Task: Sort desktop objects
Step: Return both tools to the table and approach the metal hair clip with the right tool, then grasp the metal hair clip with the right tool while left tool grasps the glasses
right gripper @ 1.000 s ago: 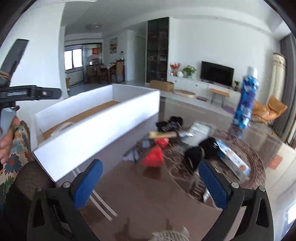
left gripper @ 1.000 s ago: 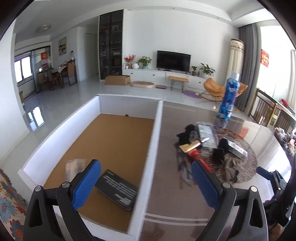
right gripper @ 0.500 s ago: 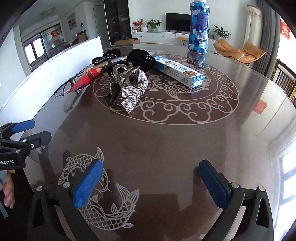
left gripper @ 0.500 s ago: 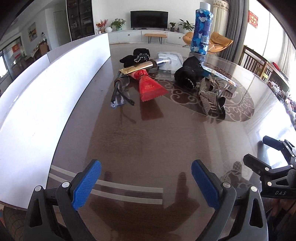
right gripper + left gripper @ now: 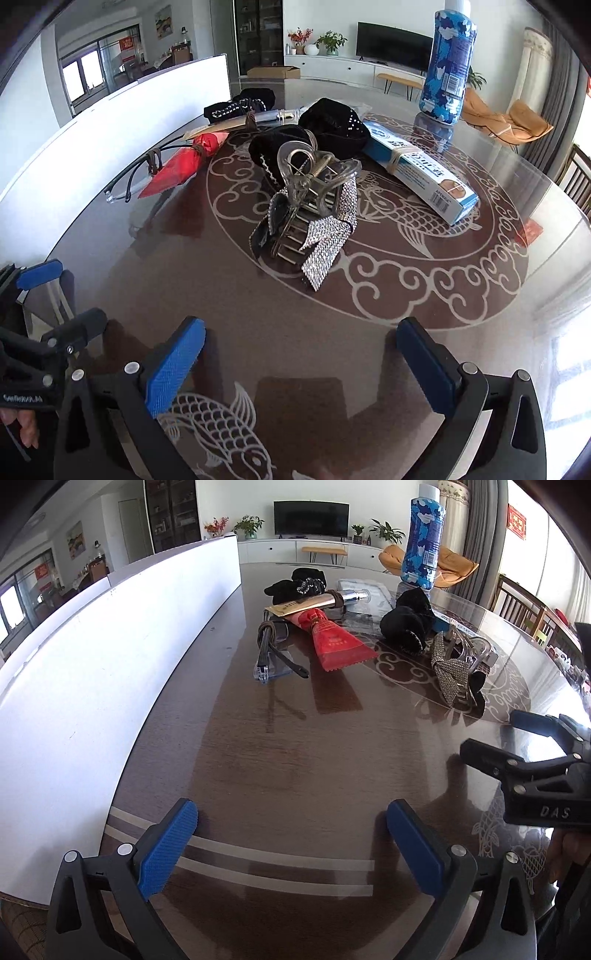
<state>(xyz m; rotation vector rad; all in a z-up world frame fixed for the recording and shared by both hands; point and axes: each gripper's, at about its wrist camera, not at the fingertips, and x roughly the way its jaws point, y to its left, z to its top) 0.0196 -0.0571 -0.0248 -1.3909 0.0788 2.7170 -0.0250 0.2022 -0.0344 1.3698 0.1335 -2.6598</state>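
A pile of small objects lies on the dark round table [image 5: 332, 760]: a red tube [image 5: 334, 642], glasses [image 5: 271, 651], a gold and silver pen-like tube [image 5: 317, 603], black hair pieces [image 5: 404, 622], a rhinestone hair claw [image 5: 314, 206], a blue and white box [image 5: 417, 170]. My left gripper [image 5: 291, 843] is open and empty, low over the near table edge, well short of the pile. My right gripper [image 5: 301, 363] is open and empty, short of the hair claw. Each gripper shows at the other view's edge.
A large white box wall [image 5: 110, 657] runs along the table's left side. A tall blue patterned bottle [image 5: 448, 70] stands at the far side of the table. Chairs [image 5: 524, 609] stand at the right beyond the table.
A second ago both grippers were high, the left looking into the white box. Both came down low to the table's near edge; since half a second ago they edged toward the pile.
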